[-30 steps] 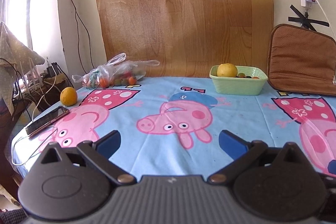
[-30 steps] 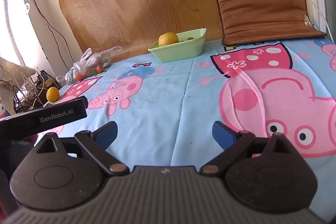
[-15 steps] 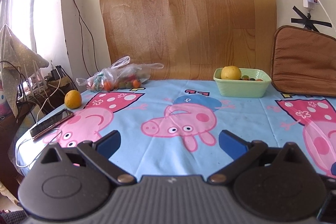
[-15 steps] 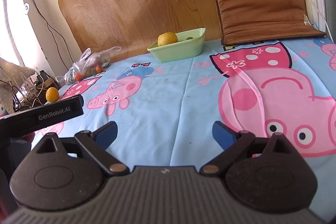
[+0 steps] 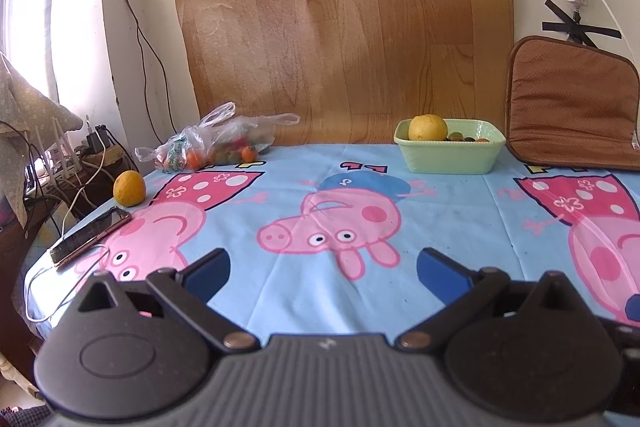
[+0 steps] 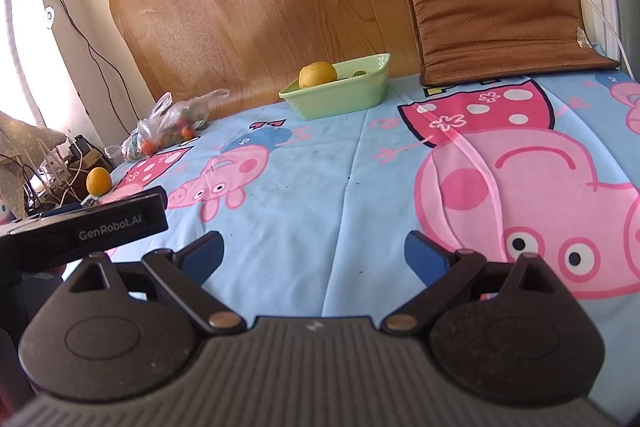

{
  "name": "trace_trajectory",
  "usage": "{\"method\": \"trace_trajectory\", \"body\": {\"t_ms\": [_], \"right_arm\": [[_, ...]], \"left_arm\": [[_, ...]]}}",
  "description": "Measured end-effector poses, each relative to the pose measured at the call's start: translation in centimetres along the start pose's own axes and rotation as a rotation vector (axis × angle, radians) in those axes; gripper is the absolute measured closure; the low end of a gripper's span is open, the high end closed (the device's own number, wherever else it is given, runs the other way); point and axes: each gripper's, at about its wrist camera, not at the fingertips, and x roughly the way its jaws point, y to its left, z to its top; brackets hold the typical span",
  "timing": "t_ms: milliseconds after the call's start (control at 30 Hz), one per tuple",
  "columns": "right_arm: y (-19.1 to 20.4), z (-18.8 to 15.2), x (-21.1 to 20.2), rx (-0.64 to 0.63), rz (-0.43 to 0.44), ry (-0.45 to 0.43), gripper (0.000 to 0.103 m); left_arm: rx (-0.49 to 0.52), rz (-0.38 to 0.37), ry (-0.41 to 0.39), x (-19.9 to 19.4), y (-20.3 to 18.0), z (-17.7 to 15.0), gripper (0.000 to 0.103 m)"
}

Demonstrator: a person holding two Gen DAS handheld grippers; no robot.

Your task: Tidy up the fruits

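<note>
Two grippers are being held low over the near edge of the table: the left gripper (image 5: 323,265) and the right gripper (image 6: 314,254), each with its jaws spread wide and nothing between them. One loose orange (image 5: 129,188) is lying at the far left edge of the tablecloth (image 5: 452,227), just beyond a phone (image 5: 91,235) with a white cable (image 5: 64,291) trailing off the near left corner. A plastic bag of small fruits (image 5: 212,147) is resting at the far left, against the wood-pattern sheet (image 5: 344,27) taped to the wall. A green bowl (image 5: 450,157) is standing at the far centre-right, with a yellow citrus fruit (image 5: 427,127) and some small fruits inside. A brown cushion (image 5: 568,103) is leaning just right of the bowl. The broad middle of the cloth between grippers and bowl is being left unobstructed. In the right wrist view, the body of the left gripper is partly blocking the near left, with the orange seen just beyond it.
</note>
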Motion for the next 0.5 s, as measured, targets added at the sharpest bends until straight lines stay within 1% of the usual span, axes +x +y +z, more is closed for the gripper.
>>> {"method": "trace_trajectory", "body": {"t_ms": [500], "right_arm": [[-0.03,0.0,0.05,0.0,0.001,0.001,0.005]], "left_arm": [[0.013,-0.007,0.035,0.42,-0.2,-0.2,0.0]]}}
